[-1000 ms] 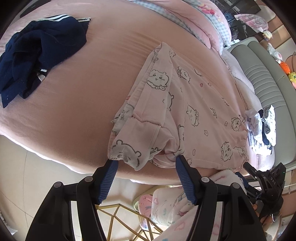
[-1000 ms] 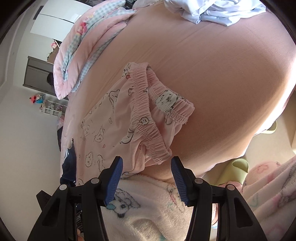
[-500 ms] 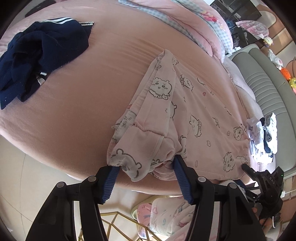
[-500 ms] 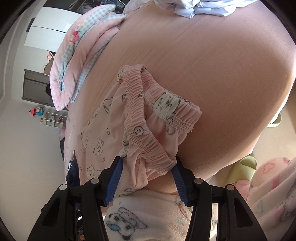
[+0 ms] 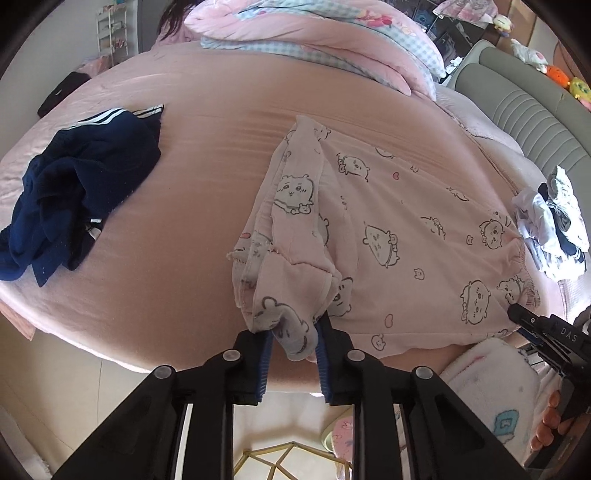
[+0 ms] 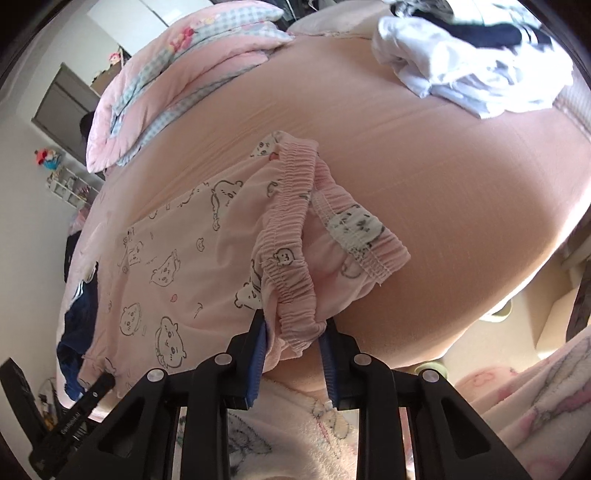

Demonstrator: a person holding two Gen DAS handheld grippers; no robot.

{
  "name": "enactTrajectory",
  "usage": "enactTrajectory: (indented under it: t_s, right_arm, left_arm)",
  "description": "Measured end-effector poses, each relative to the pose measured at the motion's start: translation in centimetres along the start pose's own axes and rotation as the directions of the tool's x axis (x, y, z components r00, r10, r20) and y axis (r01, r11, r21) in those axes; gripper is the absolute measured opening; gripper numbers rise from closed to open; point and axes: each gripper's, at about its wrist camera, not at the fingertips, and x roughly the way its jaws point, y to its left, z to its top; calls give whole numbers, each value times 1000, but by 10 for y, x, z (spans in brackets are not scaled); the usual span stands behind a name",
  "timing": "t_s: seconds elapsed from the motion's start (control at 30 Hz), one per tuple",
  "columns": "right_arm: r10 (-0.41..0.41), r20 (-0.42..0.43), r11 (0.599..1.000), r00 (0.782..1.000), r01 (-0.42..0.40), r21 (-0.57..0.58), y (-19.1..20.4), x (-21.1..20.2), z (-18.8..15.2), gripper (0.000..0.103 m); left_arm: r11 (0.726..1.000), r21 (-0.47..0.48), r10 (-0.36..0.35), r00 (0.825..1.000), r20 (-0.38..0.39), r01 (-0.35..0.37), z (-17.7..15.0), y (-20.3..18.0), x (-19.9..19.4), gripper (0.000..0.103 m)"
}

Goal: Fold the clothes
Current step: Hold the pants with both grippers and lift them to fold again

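Pink pyjama trousers (image 5: 388, 229) with cartoon prints lie flat across the pink bed (image 5: 184, 258), close to its near edge. My left gripper (image 5: 295, 343) has the bunched leg hem between its blue pads, and its jaws are closing on the cloth. My right gripper (image 6: 291, 339) has the gathered elastic waistband (image 6: 291, 266) between its pads, jaws closing too. The right gripper (image 5: 532, 325) also shows at the right edge of the left wrist view. The left gripper (image 6: 96, 387) shows low at the left of the right wrist view.
A crumpled navy garment (image 5: 74, 192) with white stripes lies at the left of the bed. A white and dark clothes pile (image 6: 472, 62) sits at the far right. A pink checked duvet (image 5: 314, 33) lies at the back. A fluffy pink sleeve (image 6: 295, 424) is below the grippers.
Both grippers' jaws have narrowed from wide apart to pinching the cloth. The hem and the waistband are now gathered between the pads, and both views have rolled slightly.
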Motion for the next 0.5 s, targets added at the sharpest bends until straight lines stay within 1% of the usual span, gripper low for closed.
enactTrajectory:
  t_s: [0.07, 0.13, 0.2, 0.3, 0.5]
  right_arm:
    - [-2, 17, 1000, 1000, 2, -23, 4, -3, 2, 20]
    - [-3, 33, 999, 999, 4, -47, 9, -6, 4, 18]
    - [14, 38, 999, 999, -13, -40, 8, -7, 9, 18]
    - [36, 50, 999, 998, -35, -28, 9, -9, 15, 18]
    - [57, 72, 998, 996, -56, -23, 16, -10, 30, 18]
  left_arm:
    - [1000, -7, -3, 1000, 0, 3, 5, 0, -2, 18]
    - [999, -39, -25, 1000, -6, 25, 12, 4, -2, 18]
    - [997, -71, -39, 999, -17, 38, 22, 6, 0, 17]
    - [994, -99, -52, 999, -10, 51, 33, 11, -5, 17]
    - [995, -85, -56, 998, 42, 59, 62, 4, -15, 17]
